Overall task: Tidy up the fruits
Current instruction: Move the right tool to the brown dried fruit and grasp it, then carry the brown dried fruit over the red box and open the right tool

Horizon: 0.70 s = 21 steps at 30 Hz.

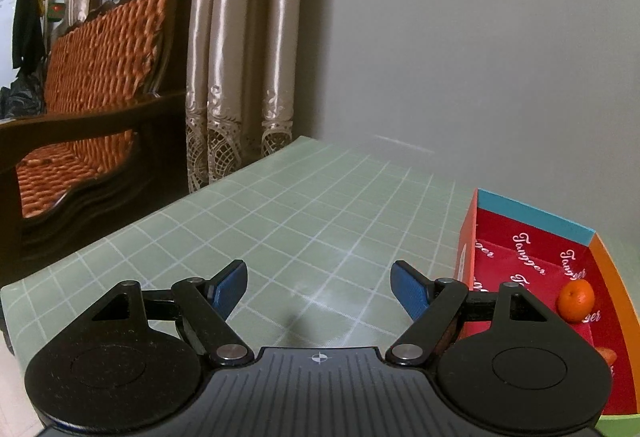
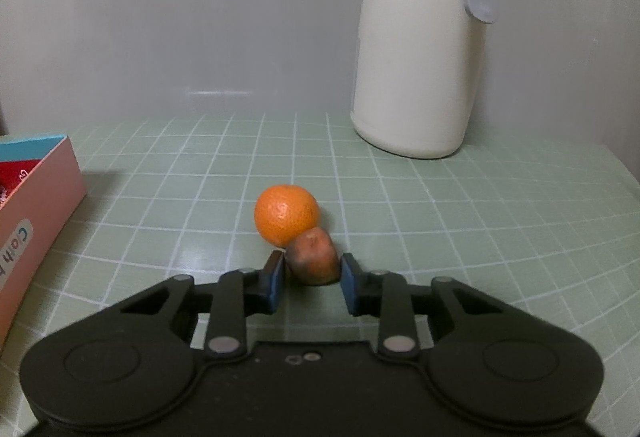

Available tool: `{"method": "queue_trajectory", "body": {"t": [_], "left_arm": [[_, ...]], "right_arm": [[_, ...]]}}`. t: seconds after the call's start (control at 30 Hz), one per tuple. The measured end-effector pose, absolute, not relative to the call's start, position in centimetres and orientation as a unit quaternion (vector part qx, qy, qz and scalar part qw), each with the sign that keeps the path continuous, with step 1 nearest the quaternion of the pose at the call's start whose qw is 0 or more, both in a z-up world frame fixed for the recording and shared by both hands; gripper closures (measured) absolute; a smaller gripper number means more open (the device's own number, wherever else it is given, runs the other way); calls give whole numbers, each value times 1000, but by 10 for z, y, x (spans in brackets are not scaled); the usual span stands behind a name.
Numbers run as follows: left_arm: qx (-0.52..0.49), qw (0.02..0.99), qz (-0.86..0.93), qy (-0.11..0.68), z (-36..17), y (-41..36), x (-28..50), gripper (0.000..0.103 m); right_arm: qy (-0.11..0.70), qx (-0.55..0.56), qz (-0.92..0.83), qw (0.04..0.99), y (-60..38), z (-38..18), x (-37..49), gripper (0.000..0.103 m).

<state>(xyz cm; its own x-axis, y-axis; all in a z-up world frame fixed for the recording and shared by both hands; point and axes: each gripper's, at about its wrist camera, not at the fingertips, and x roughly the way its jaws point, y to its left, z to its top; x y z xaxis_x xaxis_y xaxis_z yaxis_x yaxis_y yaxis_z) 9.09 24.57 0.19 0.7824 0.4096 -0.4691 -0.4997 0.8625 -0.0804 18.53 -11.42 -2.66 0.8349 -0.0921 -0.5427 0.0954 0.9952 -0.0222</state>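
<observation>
In the left wrist view the left gripper (image 1: 319,287) hangs spread wide over the green grid mat (image 1: 280,205), nothing between its blue pads; at lower right a tangerine (image 1: 576,301) lies inside the red box (image 1: 532,221). In the right wrist view, centre frame, the right gripper (image 2: 312,277) is clenched around a small brownish fruit (image 2: 313,262) on the mat, touching an orange (image 2: 286,215) just behind it

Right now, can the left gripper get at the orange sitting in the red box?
Probably yes. The left gripper is open and empty over the green mat, and the orange lies in the open-topped red box just to its right, with only the box's near wall between them.
</observation>
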Motion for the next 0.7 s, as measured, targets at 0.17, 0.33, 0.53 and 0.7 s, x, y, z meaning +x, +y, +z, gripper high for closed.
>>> {"method": "queue_trajectory", "body": {"t": [0.17,0.33,0.53,0.7], "left_arm": [[-97,939,242,224,5,241,89,25],[-87,940,242,223,8,239,83,25],[-83,939,246,226,12,244,76,24],[-73,940,247,225,15,243,74,16]], "right_arm": [[273,2,-44,961,-115,-20,175,75],[255,14,-27,966,-110,-5,158,75],[228,16,7,974,-89,16,138,75],[214,15,35,976,-68,27,132,75]]}}
